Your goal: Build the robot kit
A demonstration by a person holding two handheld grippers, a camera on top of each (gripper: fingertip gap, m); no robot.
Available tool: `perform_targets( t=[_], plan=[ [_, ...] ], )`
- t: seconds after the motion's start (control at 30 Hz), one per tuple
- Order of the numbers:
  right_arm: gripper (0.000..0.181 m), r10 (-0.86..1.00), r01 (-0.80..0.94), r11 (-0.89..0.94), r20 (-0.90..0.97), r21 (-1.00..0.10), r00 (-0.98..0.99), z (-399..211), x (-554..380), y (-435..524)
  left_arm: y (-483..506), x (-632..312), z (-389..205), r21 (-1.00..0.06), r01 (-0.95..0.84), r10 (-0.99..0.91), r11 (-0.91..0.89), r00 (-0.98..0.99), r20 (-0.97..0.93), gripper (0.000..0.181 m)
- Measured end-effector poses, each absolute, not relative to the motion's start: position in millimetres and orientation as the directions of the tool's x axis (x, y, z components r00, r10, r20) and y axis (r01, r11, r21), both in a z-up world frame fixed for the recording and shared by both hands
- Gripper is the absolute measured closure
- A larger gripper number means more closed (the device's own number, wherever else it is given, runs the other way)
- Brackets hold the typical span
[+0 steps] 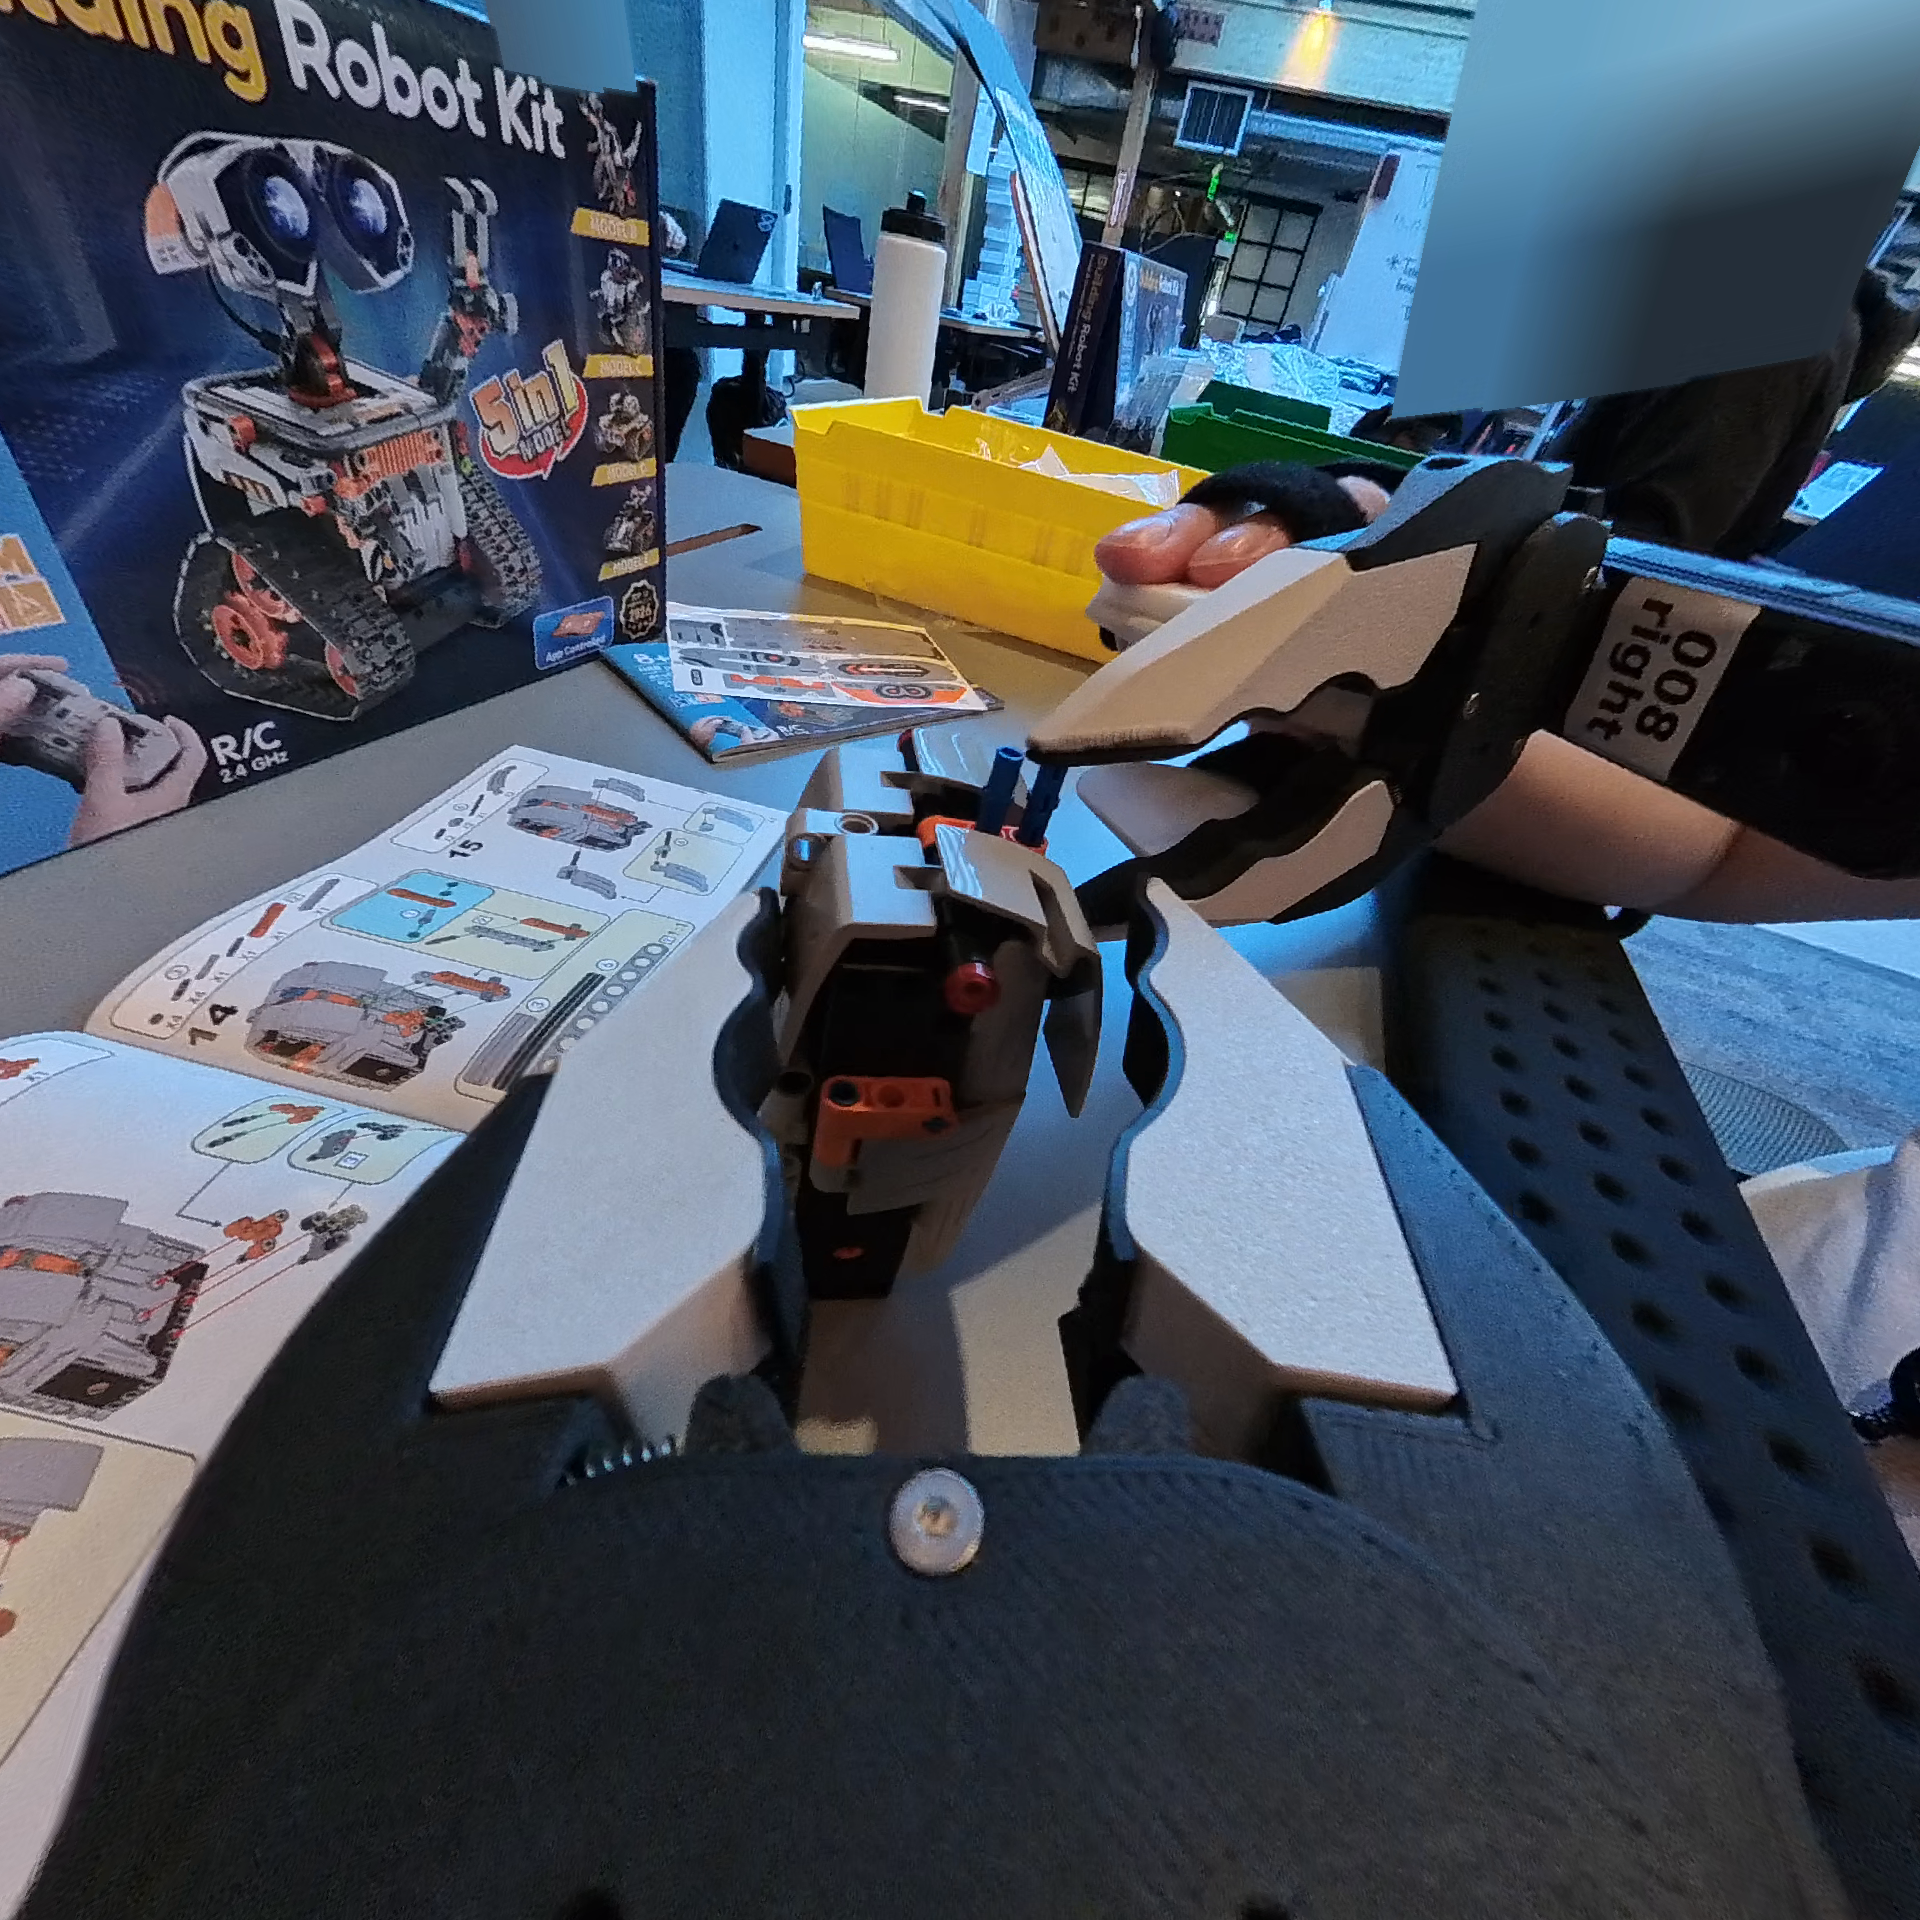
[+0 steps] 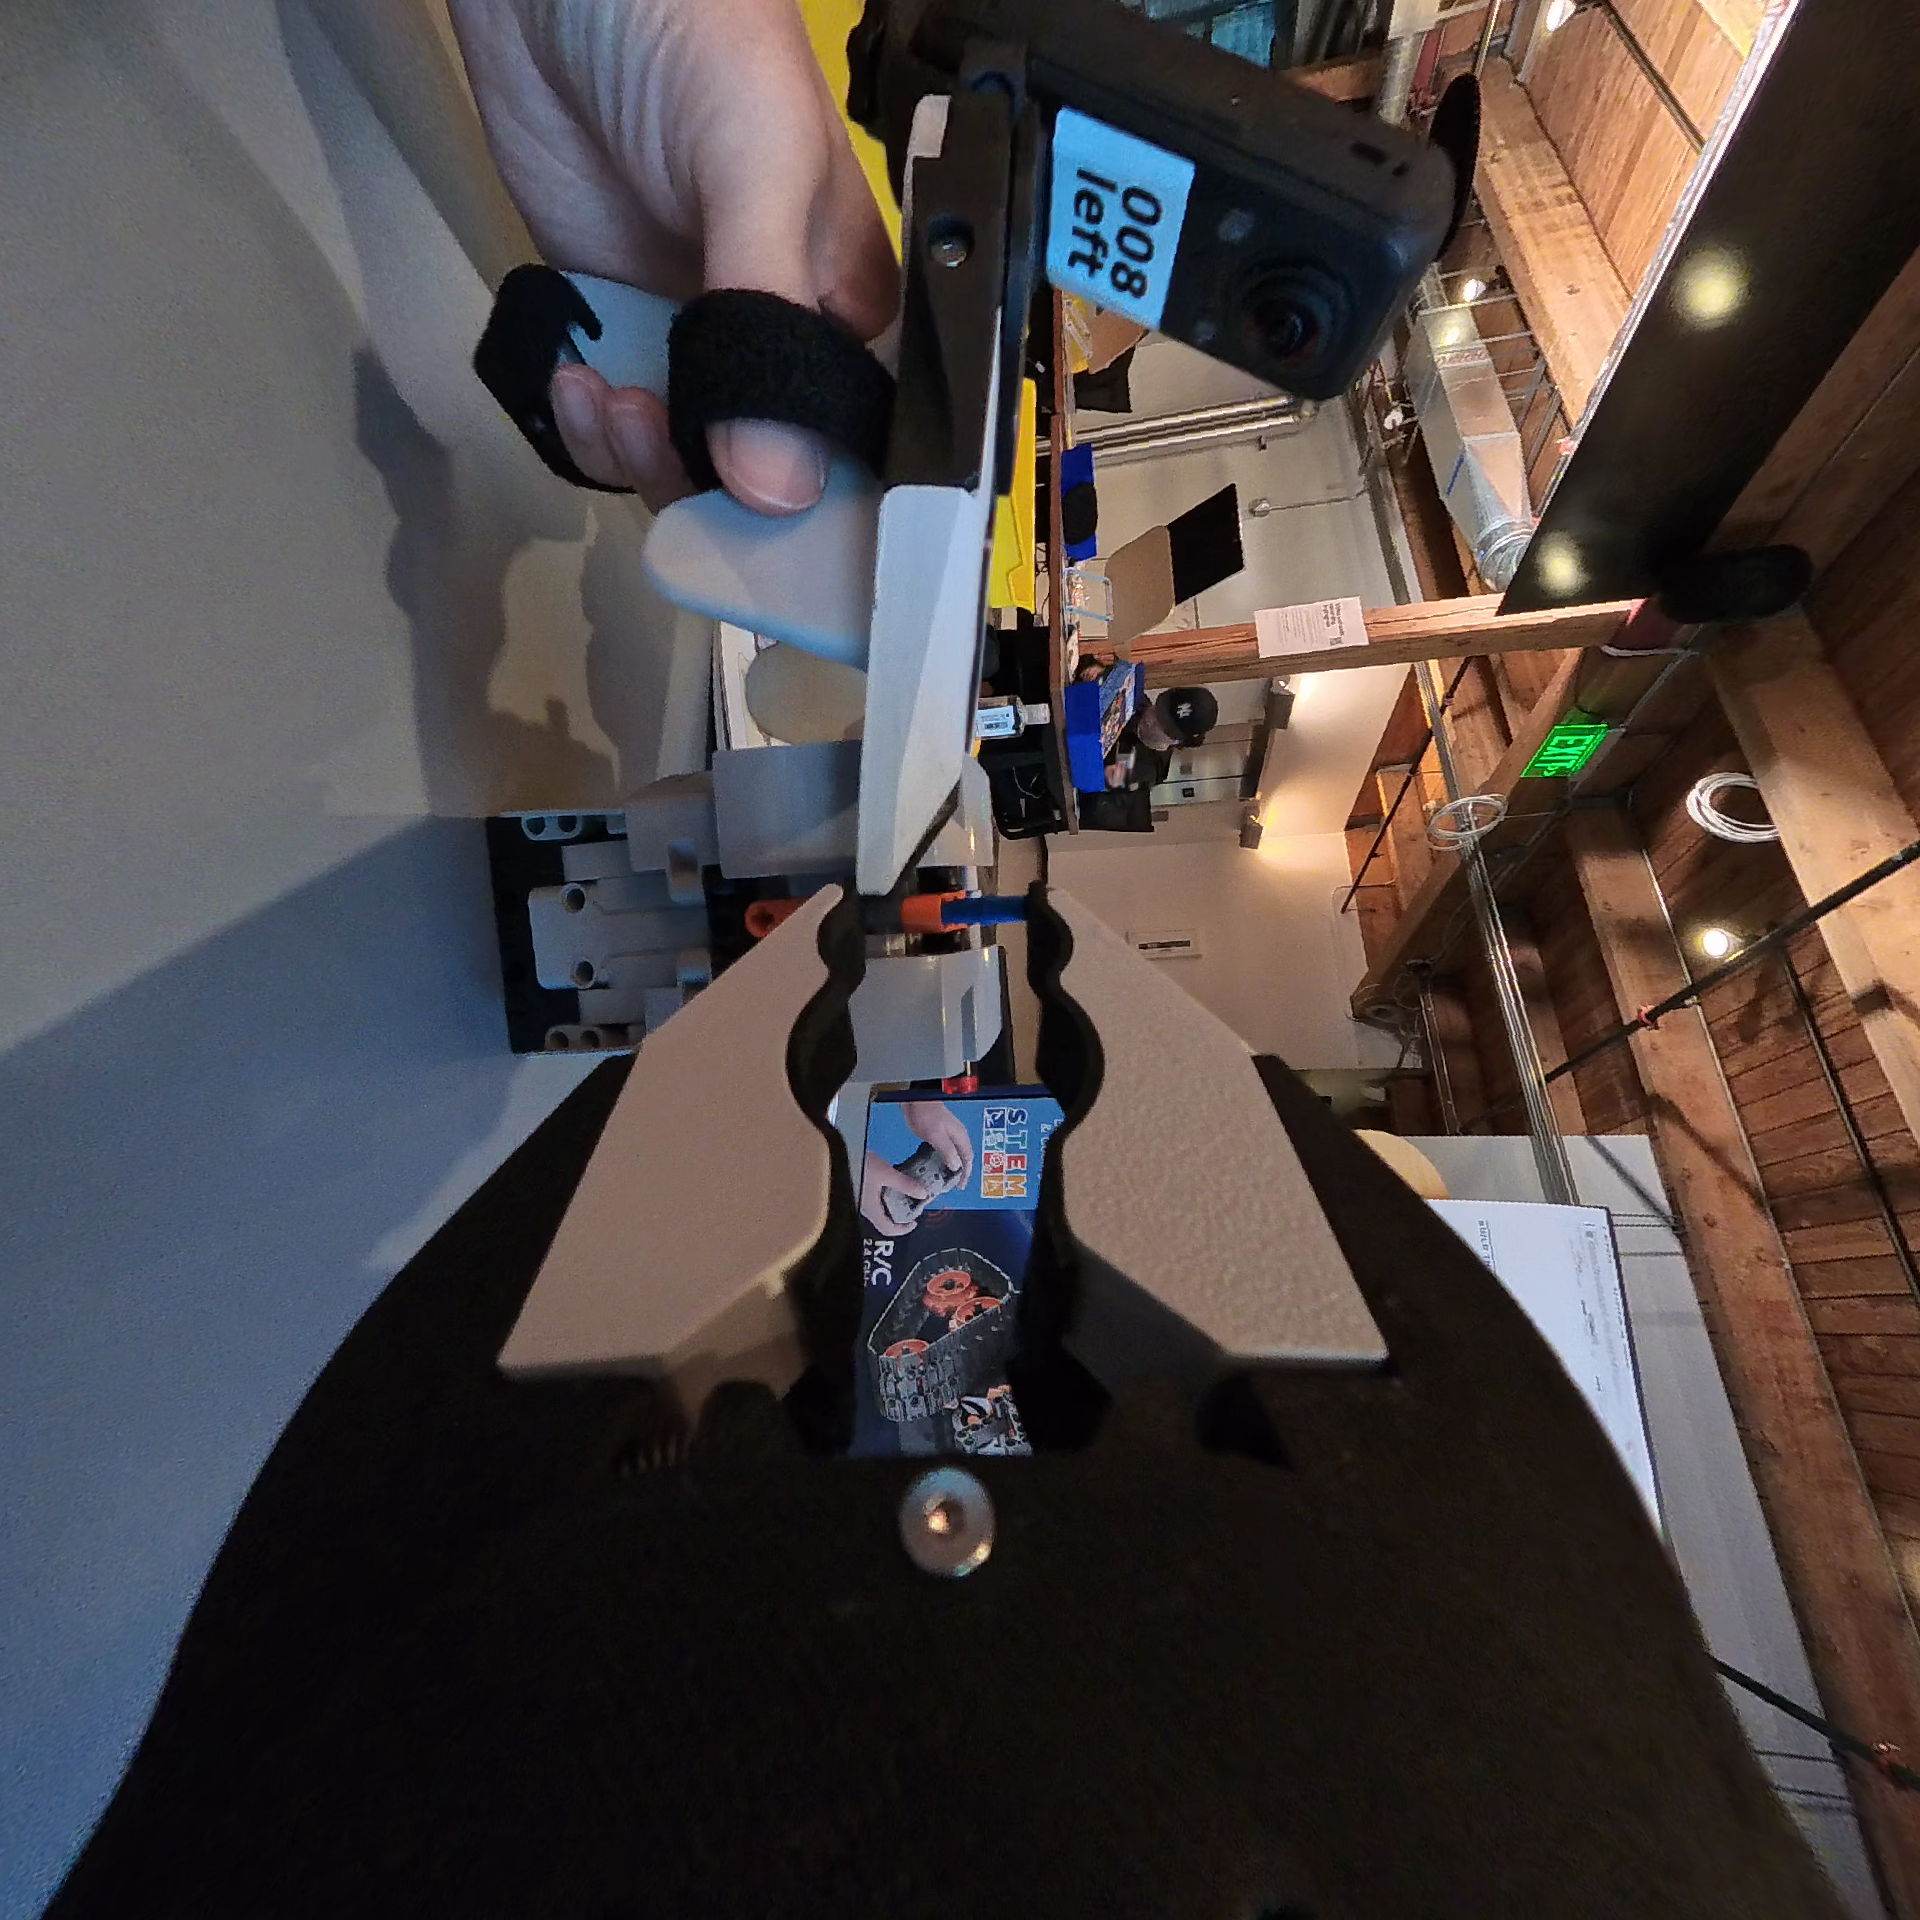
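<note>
My left gripper (image 1: 956, 904) is shut on a grey, black and orange brick-built assembly (image 1: 914, 1018) and holds it upright above the grey table (image 1: 156, 894). Two blue pins (image 1: 1023, 790) stick up from the top of the assembly. My right gripper (image 1: 1065, 774) comes in from the right, with its upper fingertip on the pin tops. In the right wrist view, the right gripper (image 2: 935, 904) has a blue pin (image 2: 982, 909) lengthwise between its tips. The assembly (image 2: 603, 935) lies beyond, and one finger (image 2: 920, 727) of the left gripper crosses from above.
An open instruction booklet (image 1: 364, 987) lies to the left, below a dark blue box picturing a tracked robot (image 1: 312, 364). A sticker sheet (image 1: 810, 665), a yellow bin (image 1: 935, 509), a green bin (image 1: 1268, 431) and a white bottle (image 1: 906, 312) stand behind. A black perforated panel (image 1: 1558, 1091) is at right. My two grippers' fingertips are within a few centimetres of each other.
</note>
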State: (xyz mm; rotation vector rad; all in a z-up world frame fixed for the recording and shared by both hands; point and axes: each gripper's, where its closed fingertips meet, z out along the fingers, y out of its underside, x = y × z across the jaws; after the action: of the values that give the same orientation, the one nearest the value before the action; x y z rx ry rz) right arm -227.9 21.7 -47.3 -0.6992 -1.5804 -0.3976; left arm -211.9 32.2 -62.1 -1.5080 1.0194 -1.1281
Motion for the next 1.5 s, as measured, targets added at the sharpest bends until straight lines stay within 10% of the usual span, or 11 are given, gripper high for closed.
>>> perform_targets(
  t=[1.5],
  plan=[
    [0.136, 0.202, 0.646, 0.749, 0.979, -0.147, -0.011, -50.1, -222.8, 25.9, 34.4, -214.0, -63.2, -0.983, -0.086, -0.958, -0.163, 0.251, 0.137, 0.123]
  ],
)
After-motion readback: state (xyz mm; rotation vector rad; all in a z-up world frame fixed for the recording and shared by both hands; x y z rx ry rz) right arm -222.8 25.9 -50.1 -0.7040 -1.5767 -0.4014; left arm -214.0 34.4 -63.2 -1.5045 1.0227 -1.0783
